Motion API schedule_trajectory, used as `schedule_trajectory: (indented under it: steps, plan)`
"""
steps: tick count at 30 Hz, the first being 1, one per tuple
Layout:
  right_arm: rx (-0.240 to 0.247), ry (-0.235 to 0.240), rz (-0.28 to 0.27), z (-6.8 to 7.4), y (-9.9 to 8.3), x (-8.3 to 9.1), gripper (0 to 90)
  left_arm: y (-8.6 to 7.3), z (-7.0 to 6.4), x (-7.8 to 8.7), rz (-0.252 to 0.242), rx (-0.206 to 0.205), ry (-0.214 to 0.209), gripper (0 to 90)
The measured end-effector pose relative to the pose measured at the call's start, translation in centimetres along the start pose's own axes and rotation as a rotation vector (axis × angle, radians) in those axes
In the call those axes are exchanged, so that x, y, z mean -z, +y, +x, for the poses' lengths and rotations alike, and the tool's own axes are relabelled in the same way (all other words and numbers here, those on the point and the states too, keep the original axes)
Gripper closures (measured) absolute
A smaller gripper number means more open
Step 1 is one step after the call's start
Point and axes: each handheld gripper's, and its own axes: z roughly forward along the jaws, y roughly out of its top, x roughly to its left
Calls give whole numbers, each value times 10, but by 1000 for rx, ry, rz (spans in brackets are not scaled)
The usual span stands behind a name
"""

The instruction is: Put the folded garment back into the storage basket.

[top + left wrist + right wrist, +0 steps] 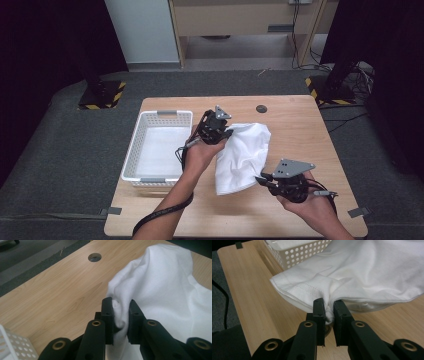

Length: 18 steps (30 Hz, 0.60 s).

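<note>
A white cloth (243, 156) lies bunched on the wooden table (300, 125), its far end lifted. My left gripper (227, 134) is shut on a fold at the cloth's upper left edge; in the left gripper view the cloth (165, 282) is pinched between the black jaws of that gripper (122, 312). My right gripper (261, 178) is shut on the cloth's near right edge. In the right gripper view the hemmed cloth (352, 277) bunches between the jaws of that gripper (329, 310).
A white perforated basket (132, 155) stands on the table's left side, its wall (299, 253) close behind the cloth. A round cable hole (261, 108) sits near the far edge. Bare wood stretches at the right and front. Stand bases and cables lie on the floor beyond.
</note>
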Motion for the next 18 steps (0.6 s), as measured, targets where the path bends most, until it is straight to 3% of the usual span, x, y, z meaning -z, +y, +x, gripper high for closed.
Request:
schedule_trajectory:
  steps: [18]
  plan:
    - [22, 33, -36, -1, 26, -10, 816, 4, 23, 24, 9, -4, 39, 797]
